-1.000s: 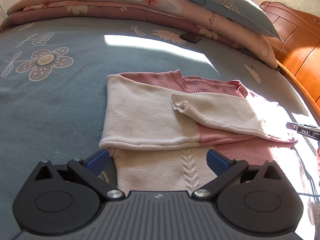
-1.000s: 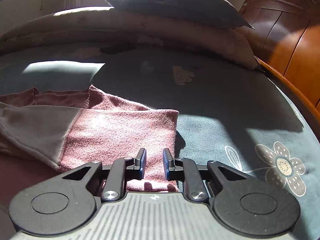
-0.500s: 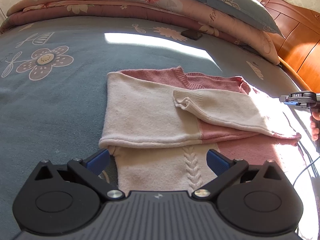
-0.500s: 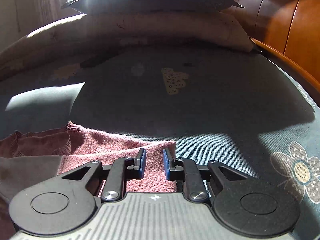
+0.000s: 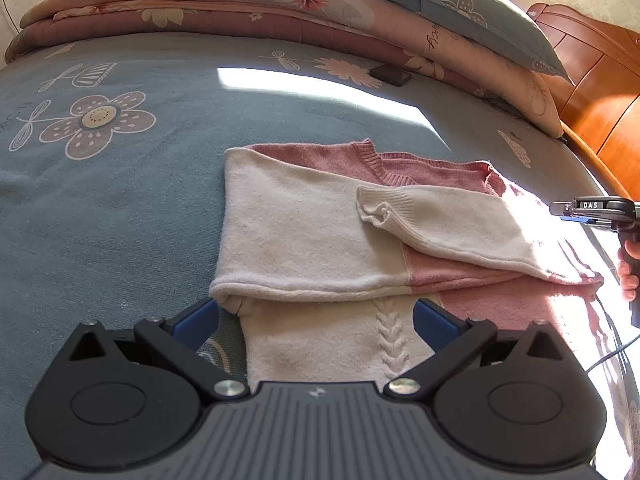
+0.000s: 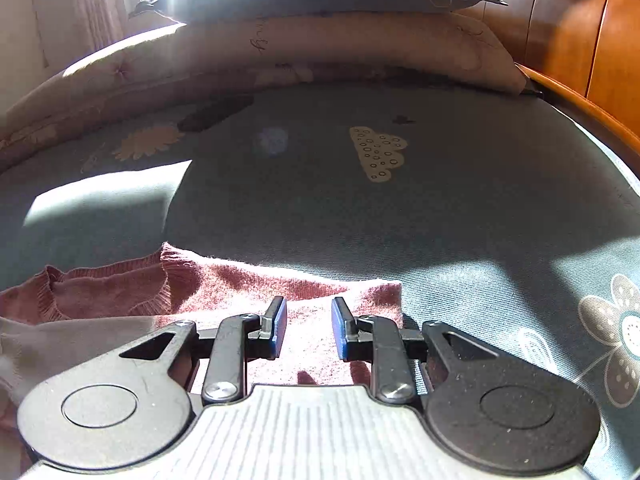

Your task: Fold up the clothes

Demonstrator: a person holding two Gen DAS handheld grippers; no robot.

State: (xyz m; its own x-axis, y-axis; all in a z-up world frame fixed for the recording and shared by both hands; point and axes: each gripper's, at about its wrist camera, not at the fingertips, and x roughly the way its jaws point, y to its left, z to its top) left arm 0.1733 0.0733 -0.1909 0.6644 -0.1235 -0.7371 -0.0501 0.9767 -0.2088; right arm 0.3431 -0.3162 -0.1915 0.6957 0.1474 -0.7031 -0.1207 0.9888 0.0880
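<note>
One bed point(image 5: 120, 208) fills the room's view, its blue-grey cover printed with flowers and lit by a patch of sun. At its head a folded quilt point(image 5: 240, 8) lies across the width with a blue pillow point(image 5: 460, 8) on top, and a wooden headboard point(image 5: 592, 92) stands to the right. The sweater point(image 5: 304, 232), cream and pink, lies flat on the bed with both sleeves folded across the chest, the cream cuff point(image 5: 376, 210) resting near the collar. The left gripper point(image 5: 316, 320) hangs over the sweater's lower hem with its jaws spread wide and nothing between the pads. The right gripper point(image 6: 309, 330) sits above the pink shoulder corner of the sweater; its jaws are narrow and opening, the knit showing below the gap, and the pads are clear of it. A small dark object point(image 5: 390, 75) lies on the cover beside the quilt
</note>
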